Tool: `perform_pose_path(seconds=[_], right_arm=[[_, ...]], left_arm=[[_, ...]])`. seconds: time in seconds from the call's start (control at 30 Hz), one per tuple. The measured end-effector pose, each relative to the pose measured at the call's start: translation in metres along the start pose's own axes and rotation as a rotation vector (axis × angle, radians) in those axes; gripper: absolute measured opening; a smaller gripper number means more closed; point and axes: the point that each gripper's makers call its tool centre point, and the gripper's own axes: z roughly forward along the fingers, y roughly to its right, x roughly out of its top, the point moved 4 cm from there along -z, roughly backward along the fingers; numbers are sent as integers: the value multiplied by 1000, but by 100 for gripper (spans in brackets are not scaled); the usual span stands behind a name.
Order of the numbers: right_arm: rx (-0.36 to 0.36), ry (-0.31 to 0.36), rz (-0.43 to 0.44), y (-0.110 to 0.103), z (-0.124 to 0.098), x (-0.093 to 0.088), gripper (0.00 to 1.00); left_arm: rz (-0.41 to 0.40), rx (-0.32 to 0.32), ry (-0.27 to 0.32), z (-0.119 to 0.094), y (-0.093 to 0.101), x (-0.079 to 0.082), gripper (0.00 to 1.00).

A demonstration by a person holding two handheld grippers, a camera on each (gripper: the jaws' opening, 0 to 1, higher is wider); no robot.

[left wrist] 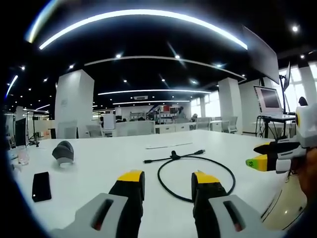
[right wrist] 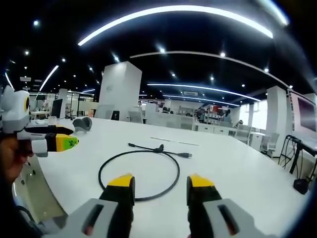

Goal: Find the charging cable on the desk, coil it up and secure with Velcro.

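Charging cable (left wrist: 195, 171) loop partly behind left gripper (left wrist: 168, 184) fingers (left wrist: 130, 186)

- Long curved ceiling light strips (left wrist: 143, 15) give my two views bright, even illumination; small round spotlights dot the dark ceiling beside them.
- The white desk (left wrist: 99, 163) below the strips reflects the light softly, with mild glare and only faint shadows.
- Windows (left wrist: 213, 104) beyond the desk's far edge are overexposed.
- Fisheye distortion bends the strips into arcs and curves the desk edge.
- Distant furniture beyond the desk looks soft; my own jaws nearest the lens are slightly blurred.
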Motion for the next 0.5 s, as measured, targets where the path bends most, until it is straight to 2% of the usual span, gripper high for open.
perform_pose_path(seconds=[0.5], right_arm=[[-9,-1,2,0,-3,-2,43]], left_arm=[[-2,0,-3,2,-3,0,38]])
